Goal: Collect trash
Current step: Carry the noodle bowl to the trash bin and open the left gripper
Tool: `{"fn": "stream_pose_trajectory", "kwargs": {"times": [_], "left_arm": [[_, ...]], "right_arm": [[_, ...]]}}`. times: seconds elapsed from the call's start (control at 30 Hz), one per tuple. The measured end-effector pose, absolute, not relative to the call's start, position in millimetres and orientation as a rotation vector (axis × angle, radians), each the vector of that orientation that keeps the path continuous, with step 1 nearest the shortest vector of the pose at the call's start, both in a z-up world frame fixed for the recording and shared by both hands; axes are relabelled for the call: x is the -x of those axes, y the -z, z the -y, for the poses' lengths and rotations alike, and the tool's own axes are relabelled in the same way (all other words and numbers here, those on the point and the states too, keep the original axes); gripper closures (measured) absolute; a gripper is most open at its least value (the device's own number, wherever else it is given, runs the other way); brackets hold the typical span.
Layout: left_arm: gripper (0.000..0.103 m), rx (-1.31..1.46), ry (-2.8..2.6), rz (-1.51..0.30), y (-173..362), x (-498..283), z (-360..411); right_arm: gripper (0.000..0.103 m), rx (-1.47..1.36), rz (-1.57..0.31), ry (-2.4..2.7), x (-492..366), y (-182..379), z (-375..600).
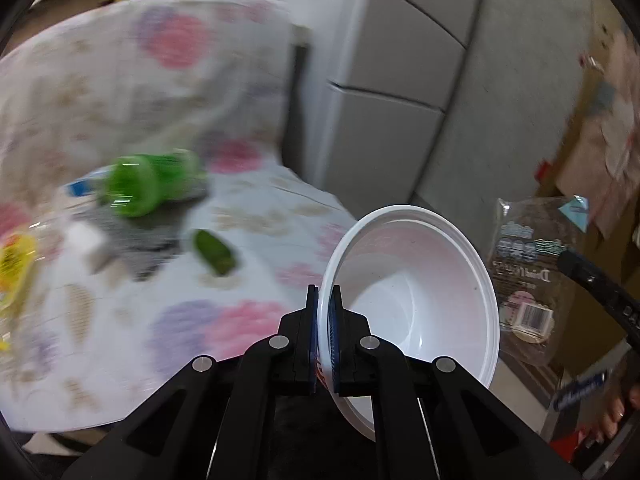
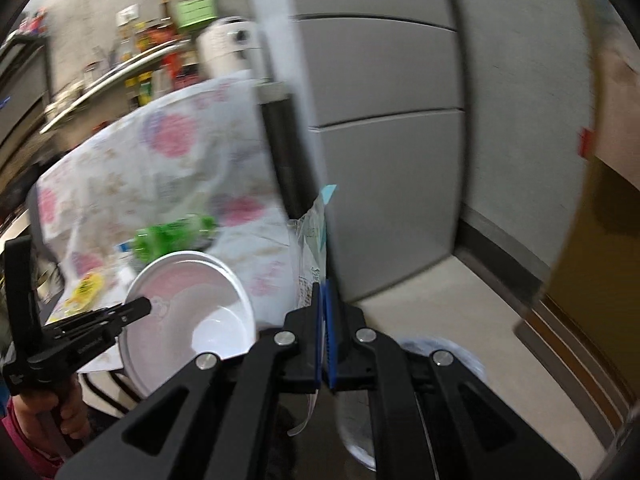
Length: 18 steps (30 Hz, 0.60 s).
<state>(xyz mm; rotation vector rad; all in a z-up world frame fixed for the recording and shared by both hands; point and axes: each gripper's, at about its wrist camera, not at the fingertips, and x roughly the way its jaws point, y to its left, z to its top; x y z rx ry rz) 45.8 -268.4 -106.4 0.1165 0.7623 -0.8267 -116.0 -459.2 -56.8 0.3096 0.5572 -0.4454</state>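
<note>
The left gripper (image 1: 324,312) is clamped narrow on the rim of a white plastic bowl (image 1: 416,300), which hangs tilted on its side with the open mouth facing the right of that view; only the thin wall sits between the jaws, so a quick swing could, I judge, twist the bowl loose or flex the rim out of the pinch. The right gripper (image 2: 322,316) is likewise closed thin on the edge of a clear plastic wrapper (image 2: 311,248), held upright just above its fingers; a sheet that limp may slide out or catch on the bowl, since the two pieces hang near each other off the table's edge. Below the right gripper a blurred round shape shows on the floor, perhaps a bin, though I cannot tell. Farther off, on the flowered tablecloth (image 1: 248,336), lie a small green scrap (image 1: 214,251), a green bottle (image 1: 148,186) on its side, and a yellow wrapper (image 1: 16,266) at the left edge, all well apart from both tools and not yet collected. Behind stands a grey cabinet (image 1: 400,80).
</note>
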Motion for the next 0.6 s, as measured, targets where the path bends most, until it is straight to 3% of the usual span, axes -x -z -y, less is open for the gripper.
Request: {"fn": "stream_pose_trajectory", "kwargs": {"times": [0.47,0.53,0.6], "left_arm": [[0.097,-0.427,0.969,-1.005,210.4,-7.0,439.6],[0.091,-0.478,1.004,-1.047,223.6,-3.3,459.2],[0.079,-0.503,1.017,-1.077,232.9,-2.6,468.5]], "right_arm": [[0.1,-0.502,-0.584,0.623,174.9,119.1,548.1],[0.1,-0.517,-0.595,0.615,171.6,126.4,554.3],[0.1,-0.539,-0.611,0.6,164.9,134.3,558.6]]}}
